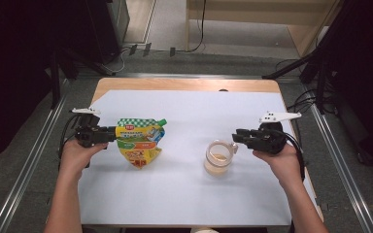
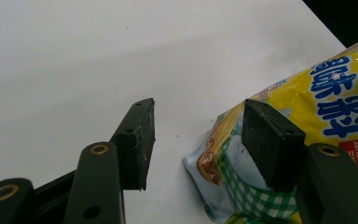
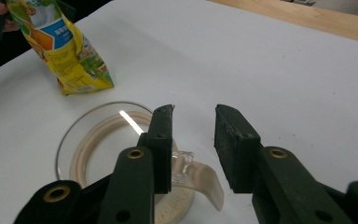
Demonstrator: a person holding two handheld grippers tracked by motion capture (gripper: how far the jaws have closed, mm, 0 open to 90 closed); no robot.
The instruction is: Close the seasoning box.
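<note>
Black jaws of the right gripper (image 3: 193, 149) stand parted, released, above the glass mug (image 1: 219, 157) handle. Well left of the mug, the left gripper (image 1: 111, 134) touches the yellow pouch (image 1: 139, 142); whether it grips, I cannot tell.

A pouch (image 1: 140, 141) is stood on the left of the bench (image 1: 189, 194), a glass mug (image 1: 218, 158) being set well apart to its right.
</note>
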